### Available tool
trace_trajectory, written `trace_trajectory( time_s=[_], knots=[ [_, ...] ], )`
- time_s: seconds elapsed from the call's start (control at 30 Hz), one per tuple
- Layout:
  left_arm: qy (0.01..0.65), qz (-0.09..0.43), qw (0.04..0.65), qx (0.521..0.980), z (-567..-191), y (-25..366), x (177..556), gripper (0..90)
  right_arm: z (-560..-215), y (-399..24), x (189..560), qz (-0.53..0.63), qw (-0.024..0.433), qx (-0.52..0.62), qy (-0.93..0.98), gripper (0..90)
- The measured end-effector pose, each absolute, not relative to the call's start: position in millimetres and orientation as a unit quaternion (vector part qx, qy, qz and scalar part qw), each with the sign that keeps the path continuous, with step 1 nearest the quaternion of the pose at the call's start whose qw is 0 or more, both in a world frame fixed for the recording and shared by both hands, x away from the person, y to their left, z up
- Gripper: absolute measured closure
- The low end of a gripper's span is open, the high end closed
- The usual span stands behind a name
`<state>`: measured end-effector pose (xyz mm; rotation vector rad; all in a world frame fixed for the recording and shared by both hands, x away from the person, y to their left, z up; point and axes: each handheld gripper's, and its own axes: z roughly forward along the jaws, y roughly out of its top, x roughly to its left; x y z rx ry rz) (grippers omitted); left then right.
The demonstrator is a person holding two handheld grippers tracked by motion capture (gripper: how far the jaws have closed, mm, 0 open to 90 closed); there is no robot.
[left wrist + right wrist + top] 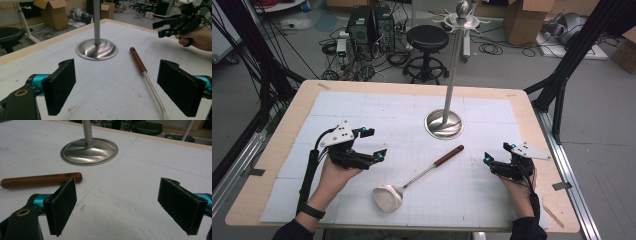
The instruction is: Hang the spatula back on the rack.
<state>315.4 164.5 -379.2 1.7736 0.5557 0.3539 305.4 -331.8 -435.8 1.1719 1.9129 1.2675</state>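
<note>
A steel ladle (pixel 412 179) with a reddish-brown wooden handle (pixel 449 155) lies on the white mat, bowl toward the front. Behind it stands a metal utensil stand (pixel 443 123) with a tall pole and hooks on top. My left gripper (pixel 373 145) hovers open left of the ladle, jaws empty. My right gripper (pixel 496 154) hovers open to the right of the handle, also empty. The left gripper view has the handle (pixel 138 60), the stand base (pixel 97 49) and the other gripper (pixel 166 28) ahead. In the right gripper view the handle (pixel 40 180) lies ahead on the left, the base (pixel 89 151) beyond.
The white mat (pixel 362 110) covers a wooden table (pixel 277 150). Behind the table are a black stool (pixel 427 40), computer towers (pixel 369 25), cables and cardboard boxes (pixel 527 17). Black frame legs (pixel 562 75) stand at both sides.
</note>
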Motion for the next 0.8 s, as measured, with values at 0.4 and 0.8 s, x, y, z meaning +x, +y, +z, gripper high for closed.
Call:
trace_trajectory(
  time_s=[0.4,0.8],
  knots=[
    [0.218,0.129,0.545,0.799,-393.2,116.2,313.5,16.2,-436.2,-331.5,305.3,0.469,0.279,0.436,0.715,15.0],
    [0.218,0.103,0.482,0.842,-405.2,77.6,311.9,18.8,-436.2,-332.3,305.3,0.470,0.279,0.436,0.715,15.0]
  ],
)
